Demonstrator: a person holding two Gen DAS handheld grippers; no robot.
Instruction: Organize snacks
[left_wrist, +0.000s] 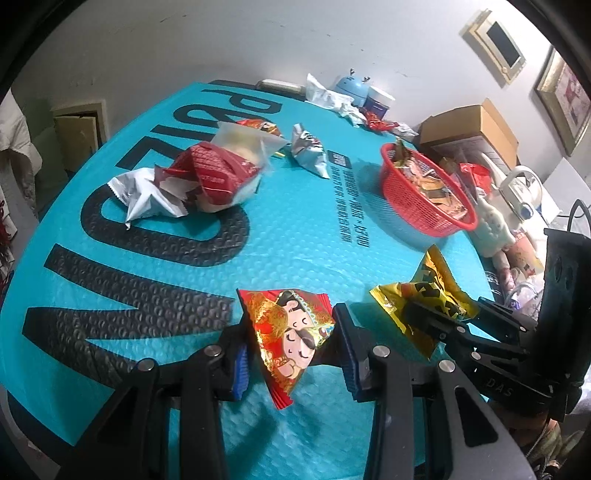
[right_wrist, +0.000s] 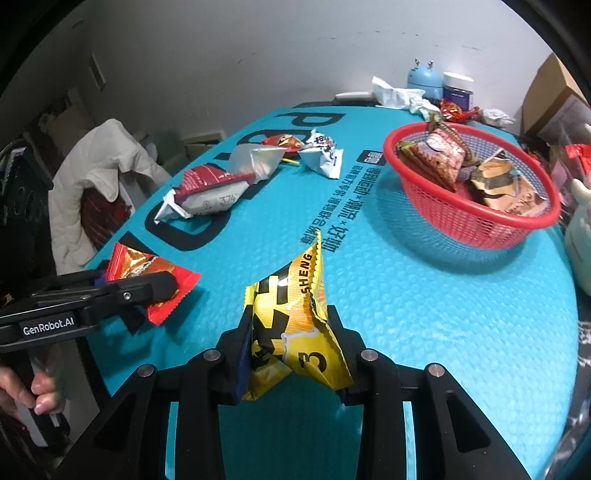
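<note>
Left wrist view: the left gripper (left_wrist: 291, 345) is pinched on a red packet (left_wrist: 291, 332) printed with cartoon figures — the blue pads press its two sides and the packet hangs point-down between them, its long axis running roughly up and away from the jaws. The red basket (left_wrist: 424, 188), already holding several packets, is seen ahead and to the right across the teal mat (left_wrist: 295, 221). The right gripper (left_wrist: 439, 317) enters from the right edge, closed on a yellow packet (left_wrist: 428, 295). That gripper is placed between the left gripper and the basket, so the right hand is judged the nearer of the two.

Right wrist view: the right gripper (right_wrist: 291, 350) is clamped on the yellow packet (right_wrist: 295, 321), which stands nearly upright between the pads, its long axis pointing forward and up with the top seam toward the far side of the mat. The basket (right_wrist: 472, 218) lies ahead and to the right of the jaws, well apart — its rim is unobstructed on the near side. The left gripper (right_wrist: 155, 291) is seen at the left edge, shut on the red packet (right_wrist: 147, 269). Loose packets (right_wrist: 221, 184) remain grouped at the far left of the mat, away from the basket.

Assessment: a carry toward the right appears to be called for from both hands, the yellow packet having the shorter path.
</note>
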